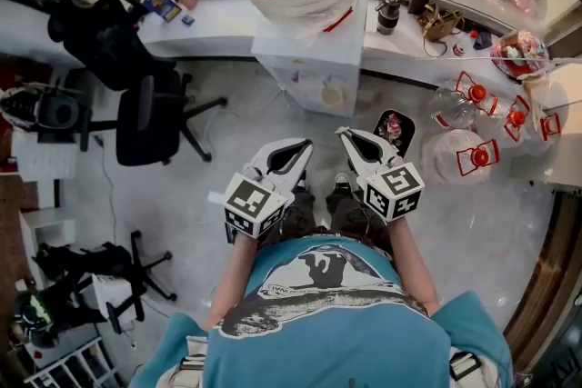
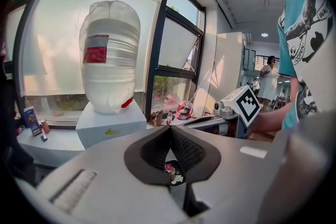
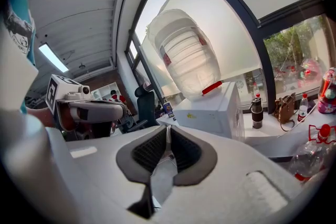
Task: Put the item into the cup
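Short of the water dispenser, my left gripper and right gripper hang pressed together, empty. I should first locate item and cup.

Left tool closed, water jug on dispenser

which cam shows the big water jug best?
Left gripper view: the water jug stands whole and upright on its white base, red label visible. Right gripper view shows it tilted and paler; head view sees it from above, partly cropped.
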`<state>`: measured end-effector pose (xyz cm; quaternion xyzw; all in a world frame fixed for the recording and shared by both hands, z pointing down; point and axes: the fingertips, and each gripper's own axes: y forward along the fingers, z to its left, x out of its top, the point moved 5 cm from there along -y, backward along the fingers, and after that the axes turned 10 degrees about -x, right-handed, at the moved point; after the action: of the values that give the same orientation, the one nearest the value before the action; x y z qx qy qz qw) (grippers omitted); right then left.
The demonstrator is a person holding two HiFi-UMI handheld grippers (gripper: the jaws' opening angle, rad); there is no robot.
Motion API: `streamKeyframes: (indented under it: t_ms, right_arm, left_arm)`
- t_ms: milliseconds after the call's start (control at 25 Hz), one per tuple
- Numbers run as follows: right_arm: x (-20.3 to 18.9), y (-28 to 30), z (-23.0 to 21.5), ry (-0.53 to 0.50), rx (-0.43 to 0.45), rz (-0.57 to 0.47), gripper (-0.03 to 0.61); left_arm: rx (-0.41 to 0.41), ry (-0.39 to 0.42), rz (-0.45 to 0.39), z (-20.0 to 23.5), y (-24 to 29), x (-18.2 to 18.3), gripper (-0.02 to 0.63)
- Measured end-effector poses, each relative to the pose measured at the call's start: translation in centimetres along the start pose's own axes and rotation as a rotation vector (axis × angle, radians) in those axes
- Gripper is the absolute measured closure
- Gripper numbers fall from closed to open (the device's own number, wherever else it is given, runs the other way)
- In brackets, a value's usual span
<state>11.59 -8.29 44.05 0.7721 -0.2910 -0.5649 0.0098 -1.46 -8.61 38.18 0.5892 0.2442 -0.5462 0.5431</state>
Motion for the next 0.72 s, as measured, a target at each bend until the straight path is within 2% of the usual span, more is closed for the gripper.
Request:
streamKeyframes:
  t_ms: [440, 720]
  right_arm:
    - [-1.4, 1.1, -0.1, 0.050, -0.121, -0.014, 0.560]
    - [-2.2, 3.0, -0.7, 0.077, -0.178, -0.015, 0.560]
  left_arm:
    - [-0.097, 0.039, 0.063, 2.5, -0.2, -1.0, 0.598]
    - [-0.167, 0.055, 0.064, 4.5, 0.5, -1.6, 0.598]
